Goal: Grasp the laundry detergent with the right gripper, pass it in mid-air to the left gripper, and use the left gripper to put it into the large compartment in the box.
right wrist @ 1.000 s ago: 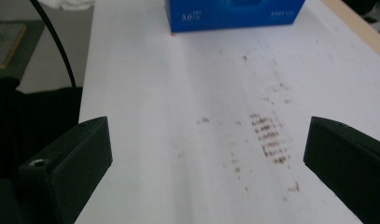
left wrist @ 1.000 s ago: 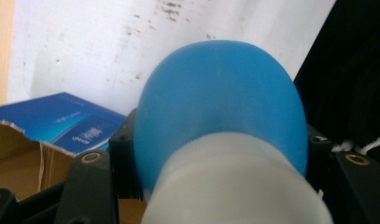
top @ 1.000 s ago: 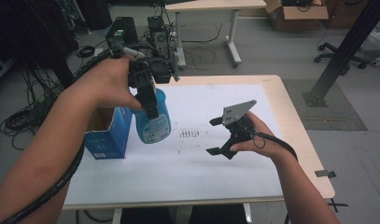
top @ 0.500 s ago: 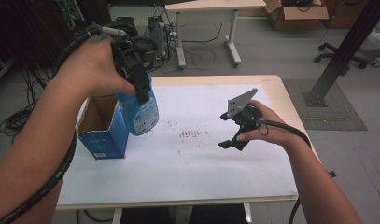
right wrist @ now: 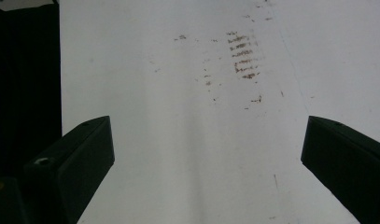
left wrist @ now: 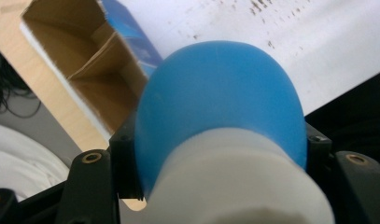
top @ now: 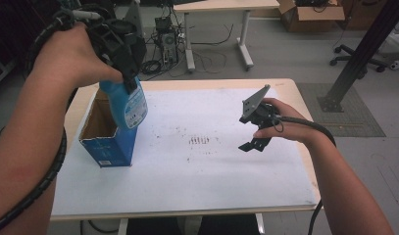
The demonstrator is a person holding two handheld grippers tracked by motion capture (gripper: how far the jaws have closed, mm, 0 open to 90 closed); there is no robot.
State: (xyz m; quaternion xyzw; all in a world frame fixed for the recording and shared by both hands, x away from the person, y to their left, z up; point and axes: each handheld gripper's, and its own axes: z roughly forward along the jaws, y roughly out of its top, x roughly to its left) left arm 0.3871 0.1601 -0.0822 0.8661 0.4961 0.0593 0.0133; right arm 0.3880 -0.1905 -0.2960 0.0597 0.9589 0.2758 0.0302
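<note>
**Blue bottle held above the open box**

From the high view, my left gripper (top: 131, 81) is clamped on the neck of the blue bottle (top: 126, 105), which hangs tilted from the jaws with its labelled body just above and against the right edge of the blue cardboard box (top: 109, 142). The box stands open-topped at the left side of the white table sheet (top: 211, 181), its brown inside showing. My right gripper (top: 251, 132) hovers over the right half of the sheet, well apart from the bottle and box, with its jaws spread wide and nothing between them. A patch of dark smudges (top: 199, 140) lies on the sheet between the box and that gripper.

In the left gripper view, the bottle (left wrist: 220, 102) sits right in front of the camera: white cap nearest, rounded blue body beyond it, with my two black jaws pressed against either side. Behind it at the upper left is the open box (left wrist: 80, 60), its inner flap visible, and the white sheet (left wrist: 318, 46) at the upper right.

In the right gripper view, my jaws stand far apart at the two lower corners, holding nothing, over the bare sheet (right wrist: 155, 116). The smudges (right wrist: 243, 56) lie ahead, toward the top.
</note>
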